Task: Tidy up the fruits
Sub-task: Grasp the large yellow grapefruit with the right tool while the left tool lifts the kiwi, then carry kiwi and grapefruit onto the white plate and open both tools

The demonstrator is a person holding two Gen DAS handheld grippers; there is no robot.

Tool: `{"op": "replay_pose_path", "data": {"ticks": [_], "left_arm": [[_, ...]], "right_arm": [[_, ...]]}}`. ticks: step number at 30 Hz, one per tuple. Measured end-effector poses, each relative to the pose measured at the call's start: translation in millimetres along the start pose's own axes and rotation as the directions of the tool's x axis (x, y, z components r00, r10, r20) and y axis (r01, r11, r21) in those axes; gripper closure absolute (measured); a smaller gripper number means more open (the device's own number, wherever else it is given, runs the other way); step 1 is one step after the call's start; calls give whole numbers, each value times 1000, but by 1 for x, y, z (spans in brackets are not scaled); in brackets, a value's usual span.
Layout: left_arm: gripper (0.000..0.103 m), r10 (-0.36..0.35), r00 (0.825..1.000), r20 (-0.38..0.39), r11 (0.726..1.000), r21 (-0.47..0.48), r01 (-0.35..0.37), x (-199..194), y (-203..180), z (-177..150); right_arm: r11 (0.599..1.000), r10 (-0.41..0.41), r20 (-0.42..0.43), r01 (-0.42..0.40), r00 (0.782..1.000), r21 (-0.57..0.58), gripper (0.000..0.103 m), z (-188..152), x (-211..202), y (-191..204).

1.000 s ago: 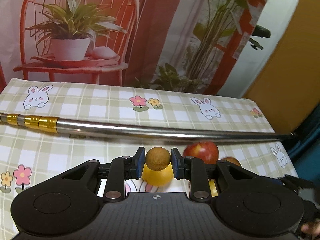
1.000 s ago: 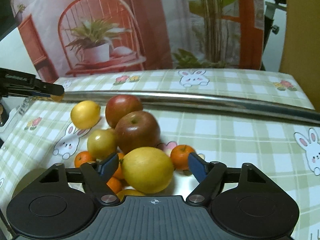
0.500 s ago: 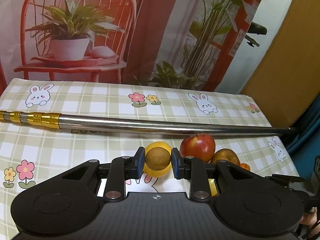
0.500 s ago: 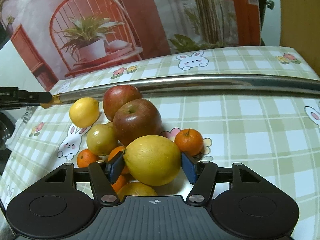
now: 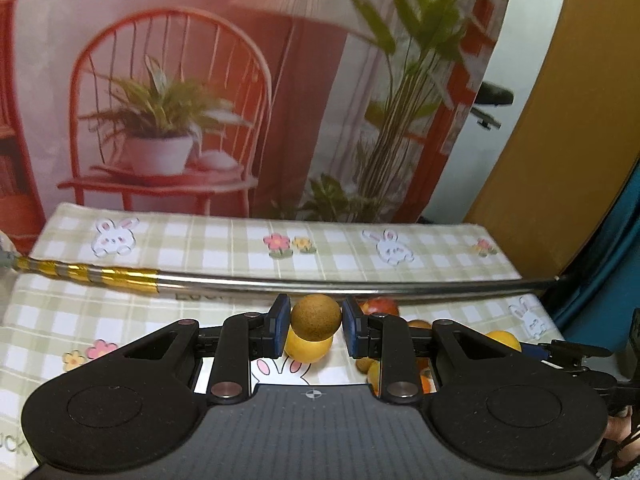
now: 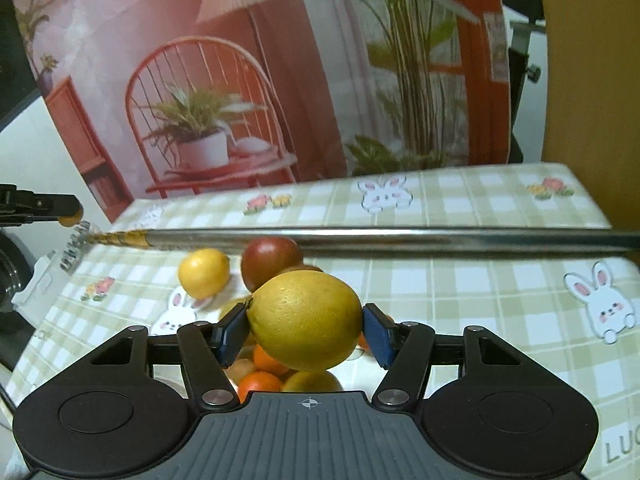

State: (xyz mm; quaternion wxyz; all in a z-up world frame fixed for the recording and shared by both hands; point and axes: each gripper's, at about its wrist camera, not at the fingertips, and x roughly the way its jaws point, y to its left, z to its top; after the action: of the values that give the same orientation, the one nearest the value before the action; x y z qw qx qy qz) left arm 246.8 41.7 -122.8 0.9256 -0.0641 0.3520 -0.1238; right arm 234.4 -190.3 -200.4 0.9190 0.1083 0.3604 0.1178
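Our left gripper is closed to a narrow gap and grips a small brown ball-shaped fruit between its blue pads; both pads press against its sides, and the fruit sits raised above the tablecloth, in front of a yellow lemon that lies on the cloth below it. Our right gripper is spread much wider and clamps a large yellow citrus fruit, one blue pad against each end, held up over the fruit pile.

In the right wrist view we count, on the table under and beyond the held citrus: one yellow lemon lying apart to the left on a rabbit print, one red apple with a second reddish fruit mostly hidden behind the held citrus, and at least two small oranges close against the gripper body, with a yellowish fruit just beside them. The rest of the pile is hidden, so we cannot give a full count.

One long metal pole with a gold-banded end lies across the tablecloth behind the fruit. At the left edge of the right wrist view the other gripper's tip shows with the brown fruit at its end
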Motion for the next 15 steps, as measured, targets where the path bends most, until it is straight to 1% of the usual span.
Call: {"op": "replay_pose_path", "data": {"ticks": [4, 8, 11, 15], "left_arm": [[73, 18, 999, 35, 1000, 13, -18, -35, -6, -3], [73, 40, 998, 53, 999, 23, -41, -67, -8, -13], [73, 51, 997, 50, 998, 18, -52, -87, -6, -27], [73, 54, 998, 36, 998, 18, -55, -107, -7, -54]], "right_arm": [[1000, 5, 25, -5, 1000, -12, 46, -2, -24, 8], [1000, 15, 42, -14, 999, -9, 46, -12, -47, 17], [1000, 26, 44, -26, 999, -1, 46, -25, -61, 27], [999, 50, 25, -50, 998, 3, 46, -49, -72, 42]]}}
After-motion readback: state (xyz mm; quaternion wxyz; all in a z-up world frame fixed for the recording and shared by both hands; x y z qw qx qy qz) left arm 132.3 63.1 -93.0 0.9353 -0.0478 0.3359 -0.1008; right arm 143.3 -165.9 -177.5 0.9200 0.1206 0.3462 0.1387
